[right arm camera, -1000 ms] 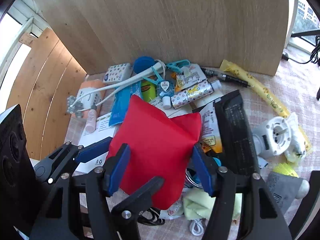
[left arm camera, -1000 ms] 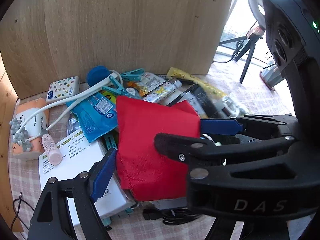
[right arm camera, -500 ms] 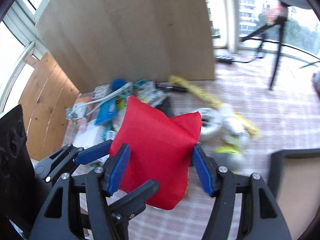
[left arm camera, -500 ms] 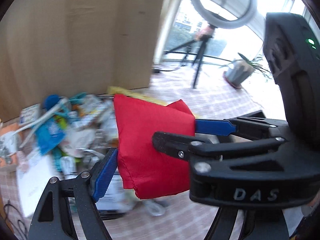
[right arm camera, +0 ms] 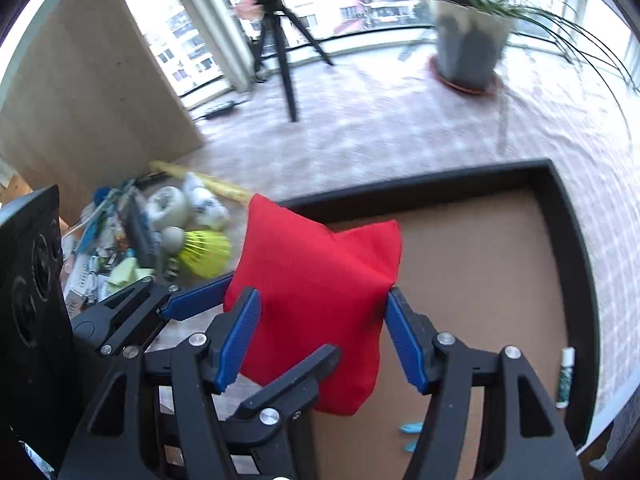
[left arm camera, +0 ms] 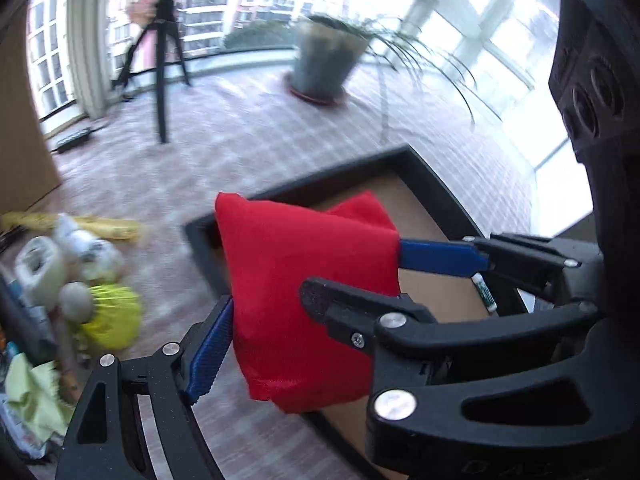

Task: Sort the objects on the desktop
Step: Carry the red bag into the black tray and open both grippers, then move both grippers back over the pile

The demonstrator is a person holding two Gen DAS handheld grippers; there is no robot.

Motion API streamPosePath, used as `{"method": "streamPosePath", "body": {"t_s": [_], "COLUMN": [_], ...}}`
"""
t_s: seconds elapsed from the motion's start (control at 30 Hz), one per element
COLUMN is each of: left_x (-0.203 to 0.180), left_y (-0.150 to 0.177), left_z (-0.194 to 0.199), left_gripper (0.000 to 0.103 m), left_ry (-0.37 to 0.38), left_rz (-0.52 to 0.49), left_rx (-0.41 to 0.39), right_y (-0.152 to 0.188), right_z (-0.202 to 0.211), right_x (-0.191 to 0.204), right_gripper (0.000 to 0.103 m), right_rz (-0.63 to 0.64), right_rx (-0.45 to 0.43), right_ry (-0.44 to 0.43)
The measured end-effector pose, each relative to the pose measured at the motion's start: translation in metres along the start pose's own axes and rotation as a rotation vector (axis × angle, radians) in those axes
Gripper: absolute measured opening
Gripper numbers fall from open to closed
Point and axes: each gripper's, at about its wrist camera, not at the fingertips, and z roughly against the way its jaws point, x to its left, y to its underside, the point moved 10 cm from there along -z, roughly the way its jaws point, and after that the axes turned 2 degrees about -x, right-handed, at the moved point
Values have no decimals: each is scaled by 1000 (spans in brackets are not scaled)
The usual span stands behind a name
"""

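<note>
- The red bag (left arm camera: pixel 308 300) (right arm camera: pixel 316 312) is held in the air between both tools, over the near left edge of the black tray (left arm camera: pixel 424 172) (right arm camera: pixel 568 240).
- The left tool (left arm camera: pixel 314 292) pinches the bag: one blue pad (left arm camera: pixel 210 350) presses its lower left side, the other pad (left arm camera: pixel 440 256) meets its right edge.
- The right tool (right arm camera: pixel 320 336) also grips the bag, with its blue pads (right arm camera: pixel 238 336) tight against both flanks of the cloth.
- In the right wrist view, the left tool (right arm camera: pixel 192 300) comes in from the left and touches the bag low on its left side.
- In the left wrist view, one black finger of the right tool (left arm camera: pixel 360 312) lies across the front of the bag.
- The tray has a brown floor and black walls. A small white and green tube (left arm camera: pixel 484 290) (right arm camera: pixel 566 376) lies by its right wall, and two pale blue bits (right arm camera: pixel 412 434) lie near its front.
- The tray sits on a table with a checked cloth (left arm camera: pixel 224 152) (right arm camera: pixel 380 136).
- Left of the tray is the heap of other things: a yellow shuttlecock (left arm camera: pixel 108 312) (right arm camera: pixel 204 252), a white tape roll (left arm camera: pixel 40 276) (right arm camera: pixel 166 208) and a long yellow packet (left arm camera: pixel 80 224) (right arm camera: pixel 200 180); the rest is too blurred to name.
- A wooden board (right arm camera: pixel 88 92) stands behind the heap.
- Far back on the table stand a black tripod (left arm camera: pixel 160 56) (right arm camera: pixel 280 44) and a potted plant (left arm camera: pixel 328 56) (right arm camera: pixel 468 44).
</note>
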Motion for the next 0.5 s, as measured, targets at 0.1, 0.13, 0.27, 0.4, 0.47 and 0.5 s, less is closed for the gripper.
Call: {"method": "streamPosePath", "body": {"t_s": [0.1, 0.13, 0.27, 0.4, 0.47, 0.5], "left_x": [-10, -7, 23, 60, 79, 88], "left_y": [9, 12, 20, 29, 39, 45], "left_z": [-9, -10, 6, 38, 57, 67], "left_gripper": [73, 73, 69, 68, 68, 68], "left_ry": [-38, -54, -89, -116, -137, -148], "left_rz": [-51, -55, 7, 76, 101, 110], "left_rx": [32, 33, 16, -24, -40, -48], "right_y": [4, 2, -7, -11, -11, -10], "right_z": [7, 10, 25, 29, 28, 25], "right_x": [-25, -33, -43, -19, 0, 10], "right_gripper": [63, 63, 63, 63, 63, 63], "right_rz": [6, 19, 103, 205, 244, 260], "right_rx": [-14, -31, -138, -199, -217, -213], "right_ry": [64, 98, 227, 245, 219, 200]}}
